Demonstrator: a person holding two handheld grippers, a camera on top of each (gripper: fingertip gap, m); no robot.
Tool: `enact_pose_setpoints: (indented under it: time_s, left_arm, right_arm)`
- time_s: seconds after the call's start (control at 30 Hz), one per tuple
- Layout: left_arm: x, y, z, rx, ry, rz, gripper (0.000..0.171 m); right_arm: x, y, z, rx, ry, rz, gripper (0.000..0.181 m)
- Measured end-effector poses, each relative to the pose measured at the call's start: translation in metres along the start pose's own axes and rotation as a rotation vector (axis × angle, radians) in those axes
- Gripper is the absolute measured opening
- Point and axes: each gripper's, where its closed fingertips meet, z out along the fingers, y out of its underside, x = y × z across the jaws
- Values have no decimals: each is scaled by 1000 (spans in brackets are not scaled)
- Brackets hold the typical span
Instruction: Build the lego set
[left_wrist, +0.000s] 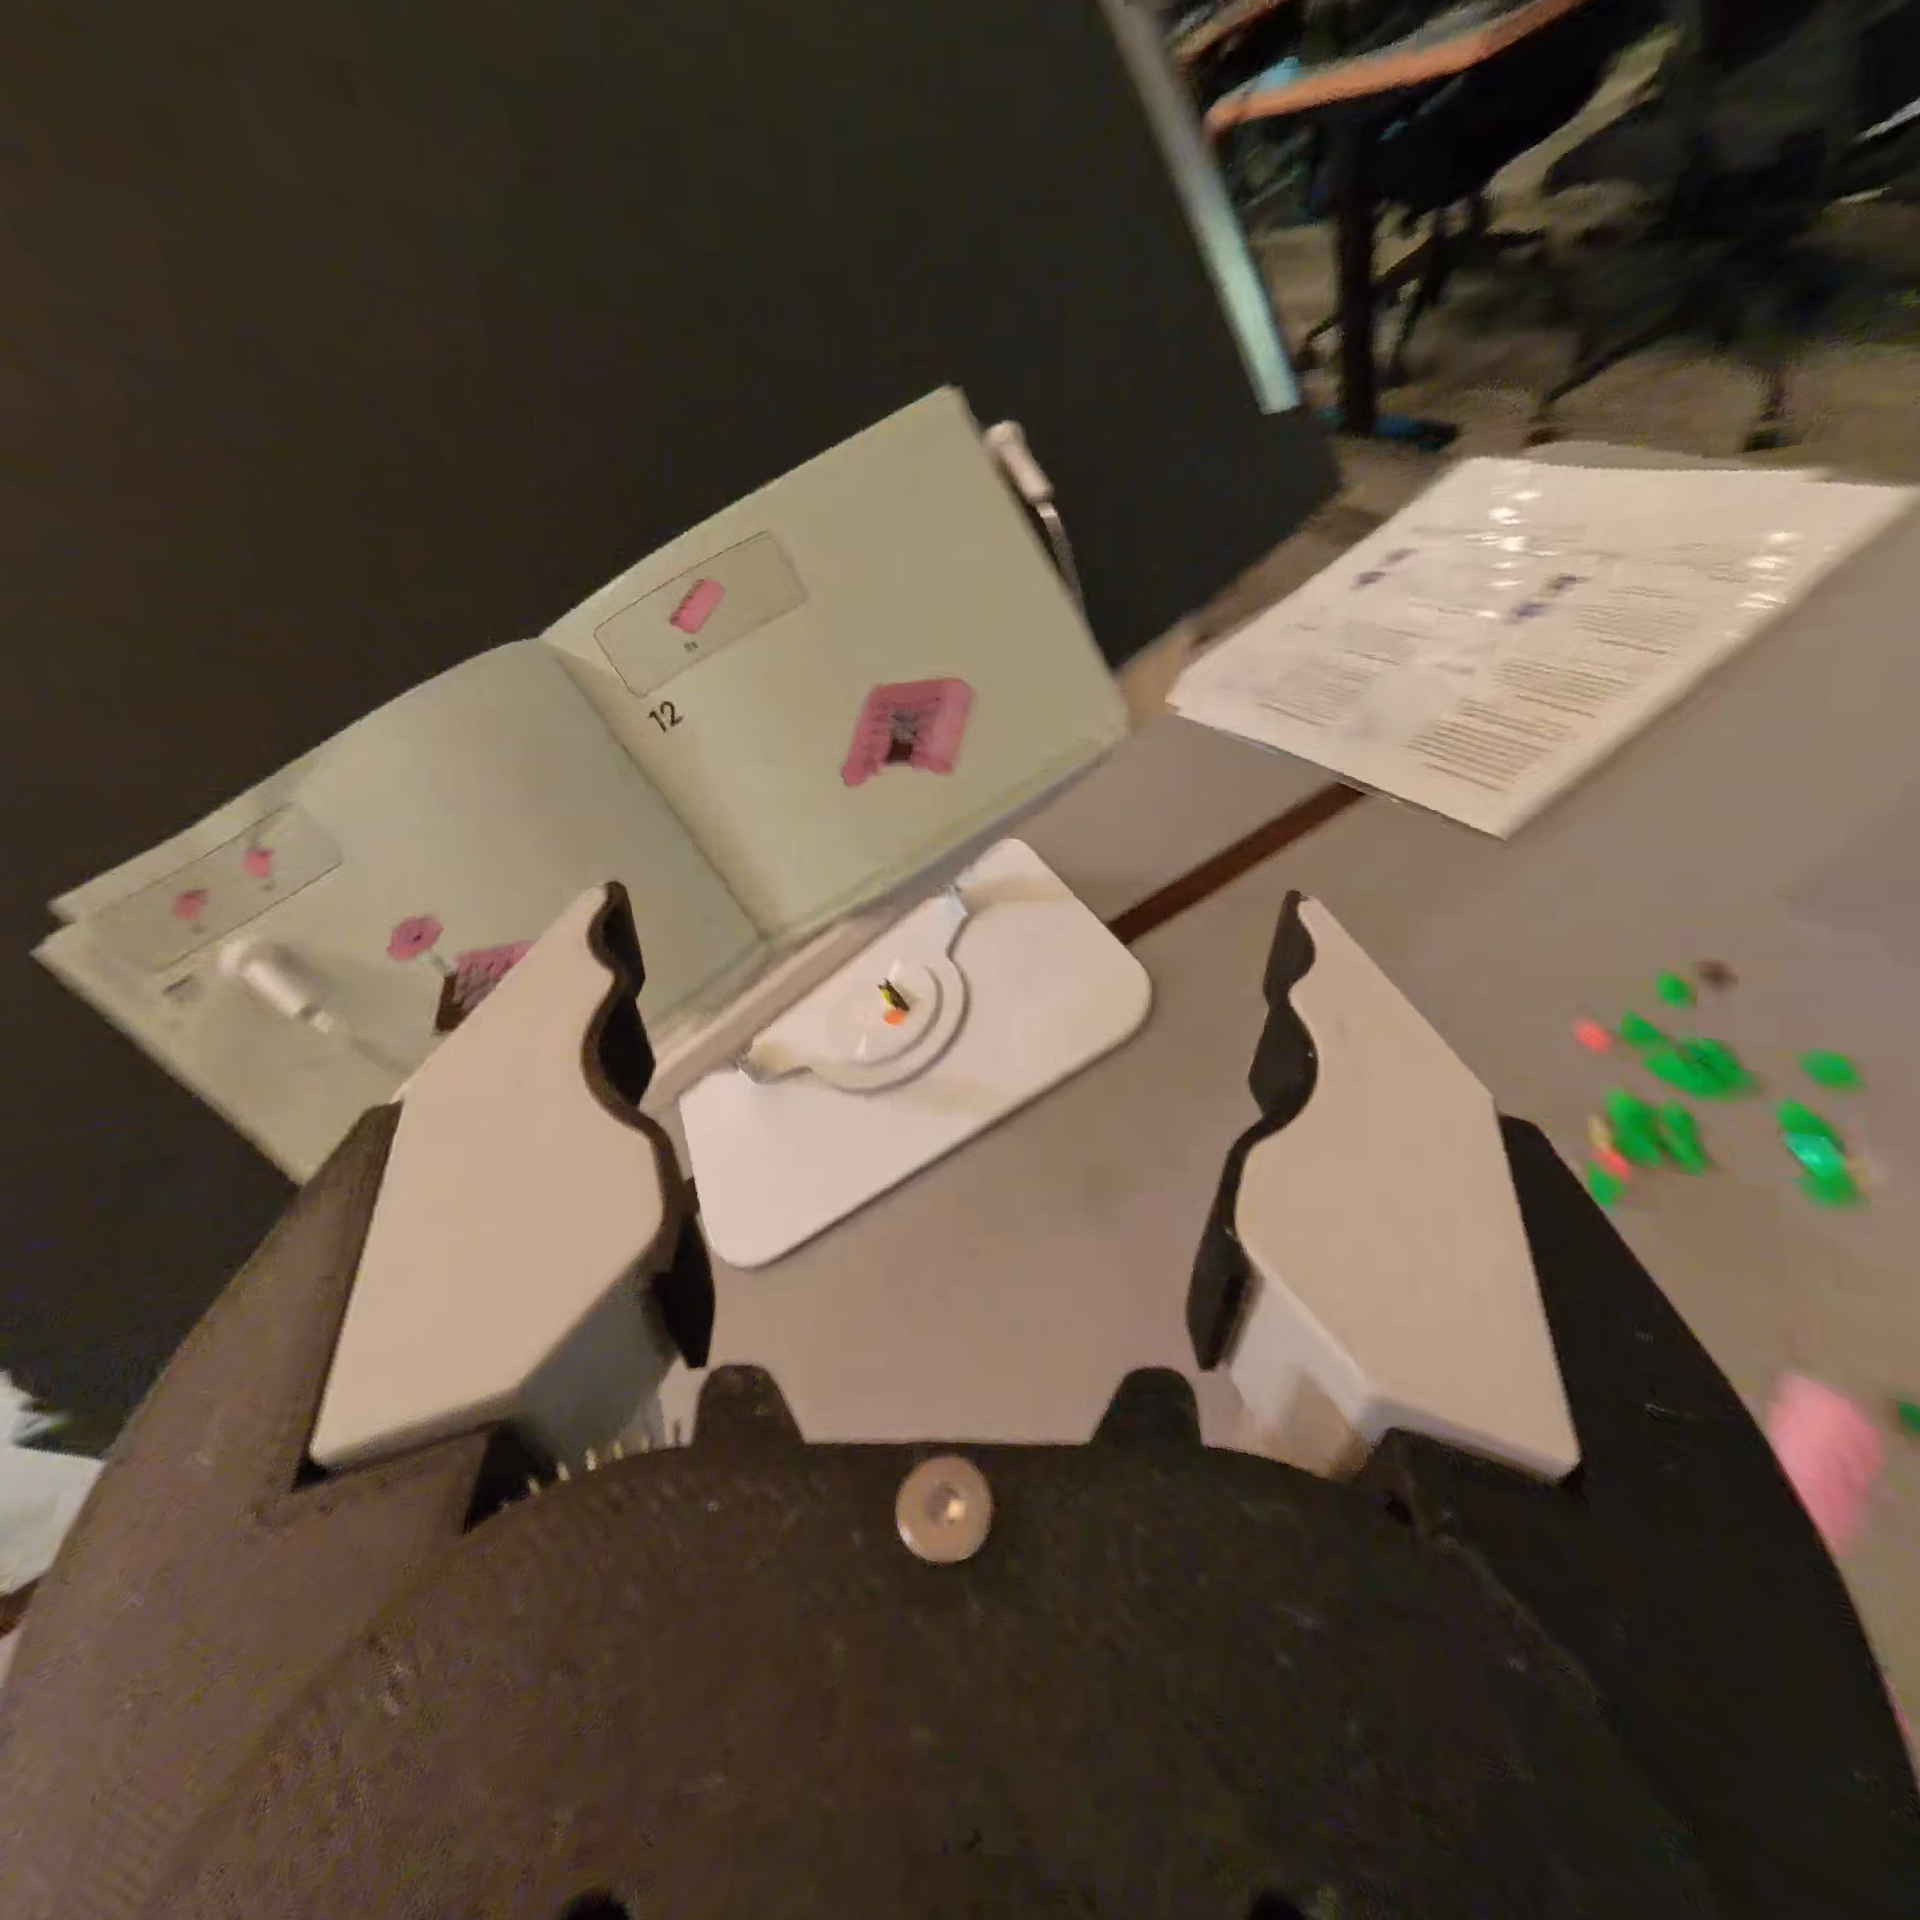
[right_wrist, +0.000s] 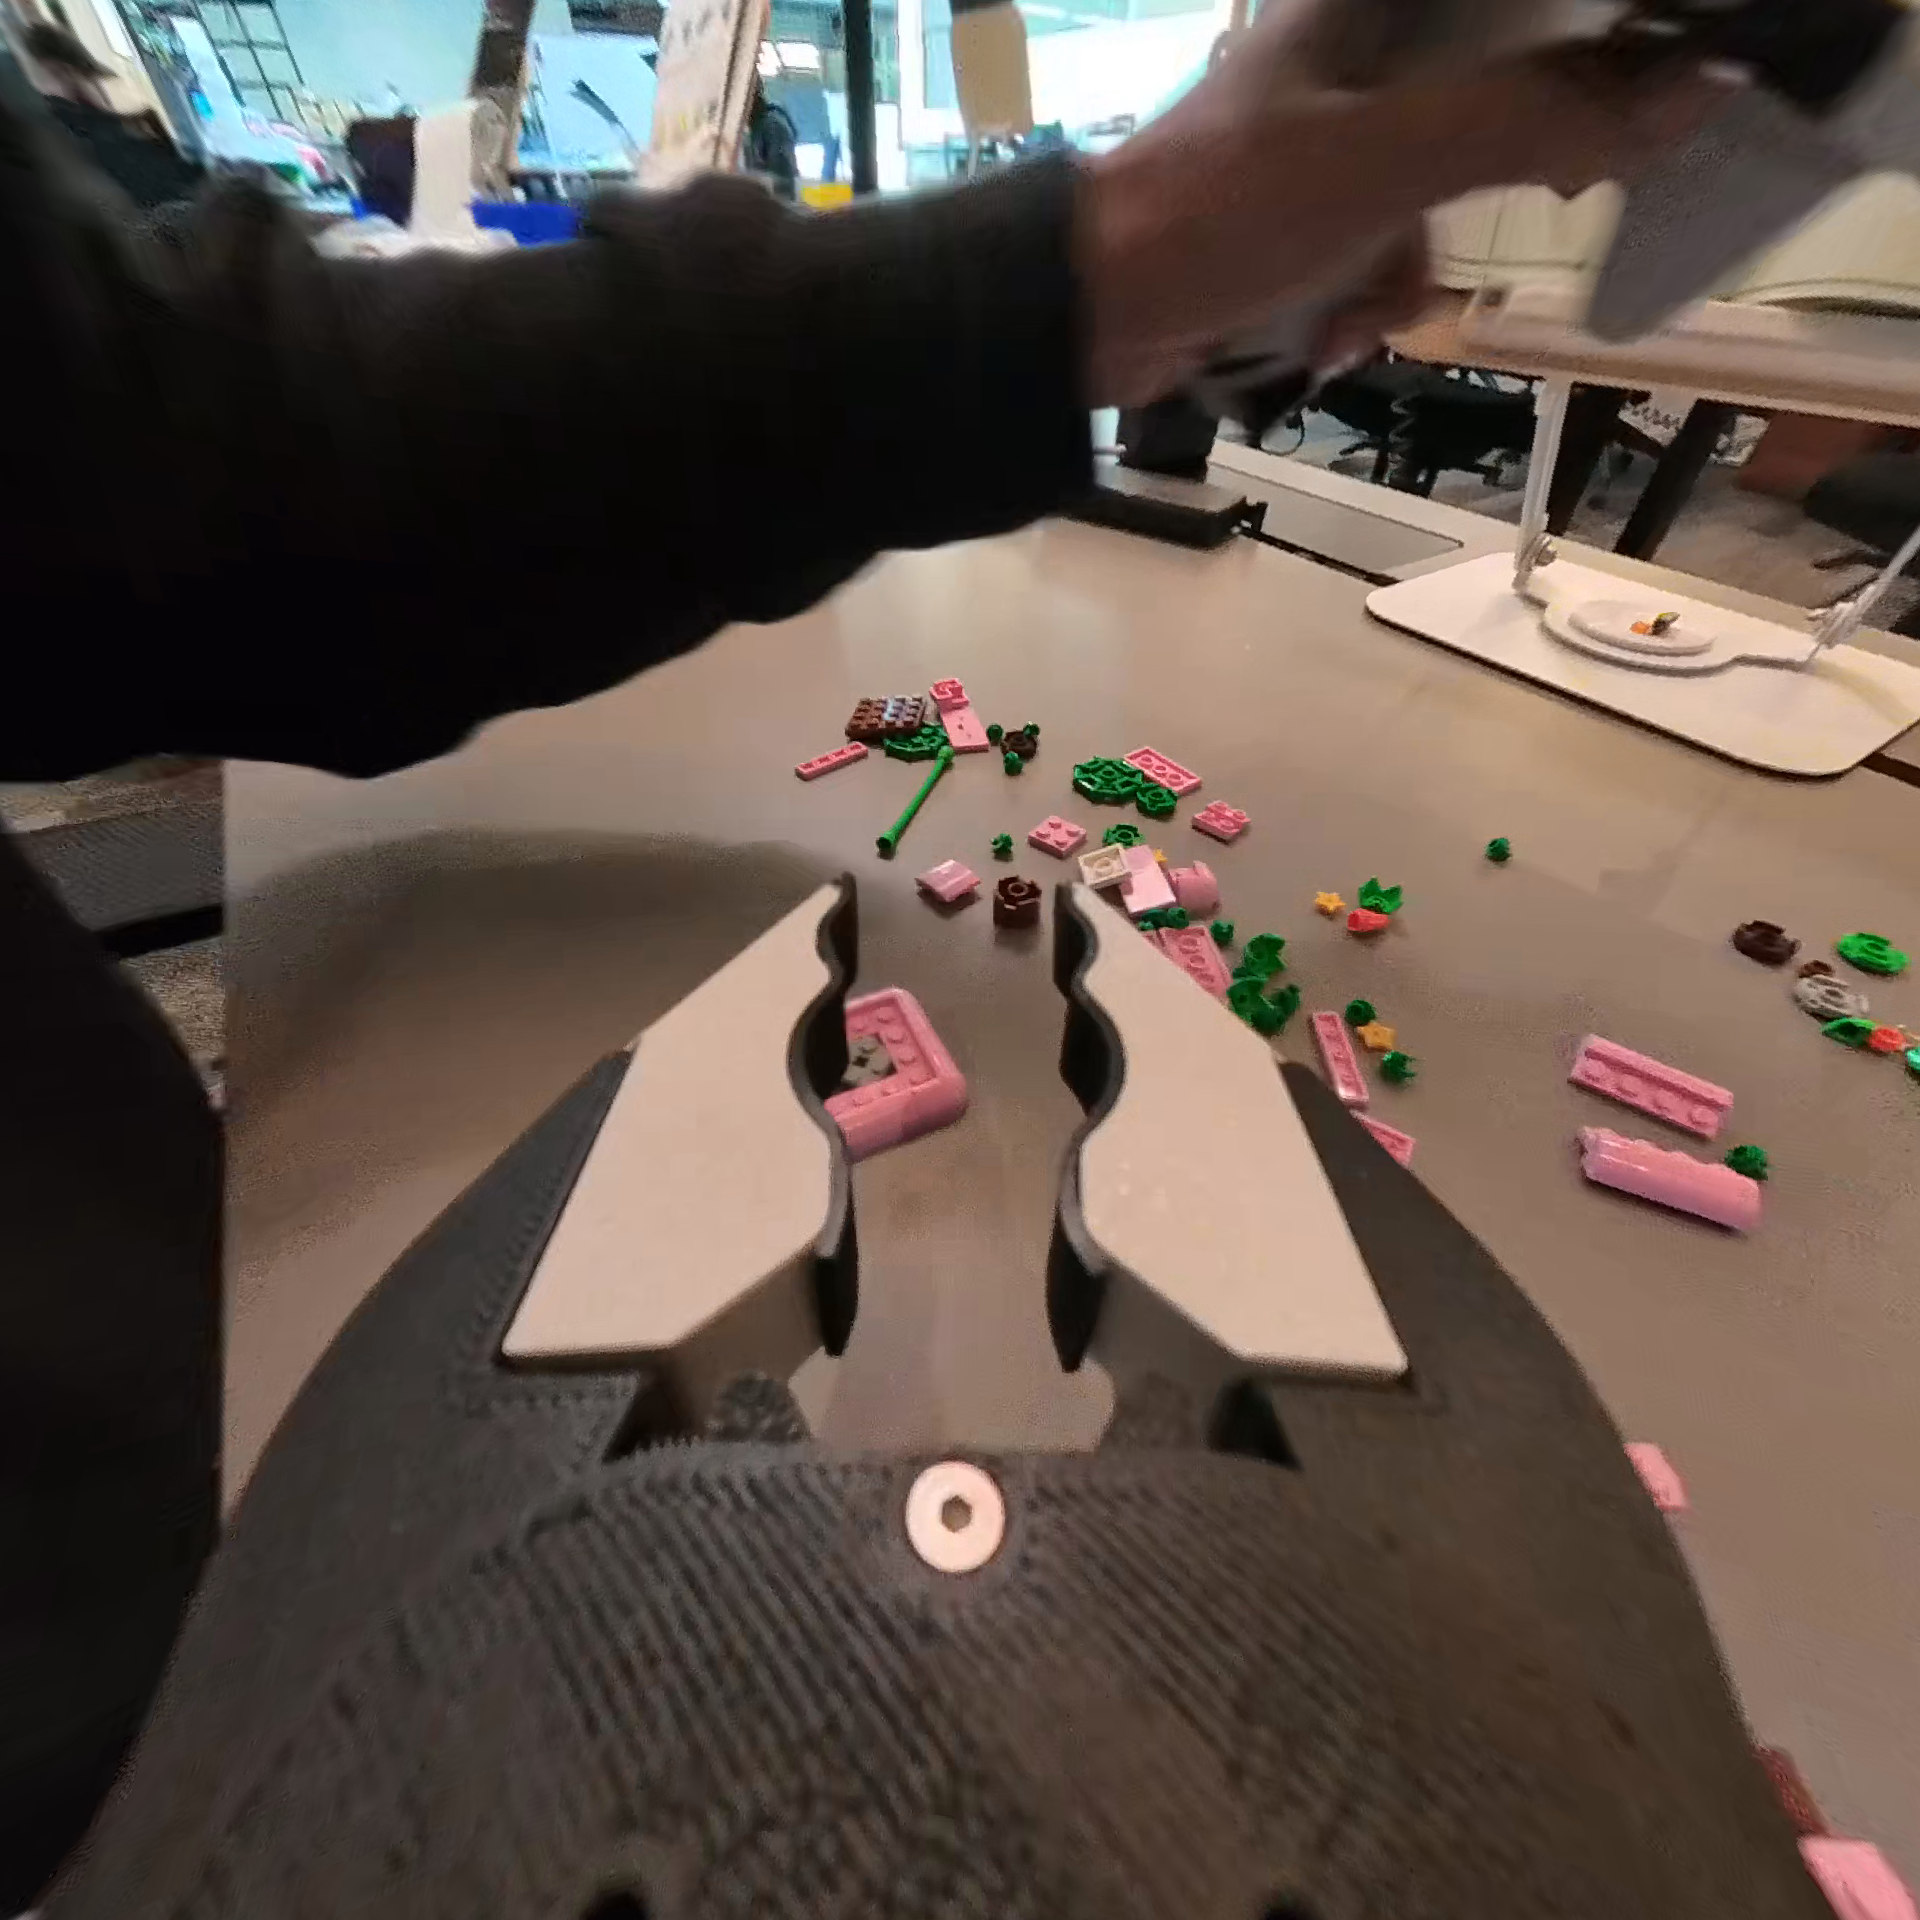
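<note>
In the left wrist view, the left gripper (left_wrist: 951, 1049) is wide open and empty, facing the instruction booklet (left_wrist: 644, 790) on its white stand (left_wrist: 914, 1081).

In the right wrist view, the right gripper (right_wrist: 954, 914) is partly open, holding nothing, above the table (right_wrist: 1143, 644); the pink frame assembly (right_wrist: 899, 1070) lies beside its left finger, with loose lego pieces (right_wrist: 1143, 831) ahead.

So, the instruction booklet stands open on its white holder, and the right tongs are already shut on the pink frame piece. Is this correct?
Not quite. The instruction booklet does stand open on its white holder, but the right tongs are open and hold nothing. In the right wrist view, the pink frame piece lies on the table beneath them, partly hidden by the left finger.
</note>
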Motion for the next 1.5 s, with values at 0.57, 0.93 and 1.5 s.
enact_pose_setpoints:
  time_s: [0.57, 0.93, 1.5]
  left_arm:
    - [-60, -5, 87, -41, -199, 37, 67]
    - [-70, -2, 40, 85, 52, -221, 69]
    - [-94, 6, 6, 252, 310, -560, 56]
  right_arm:
    - [2, -17, -23, 146, -132, 210, 39]
    - [9, -11, -12, 92, -69, 154, 38]
    - [107, -216, -23, 232, 160, -460, 31]
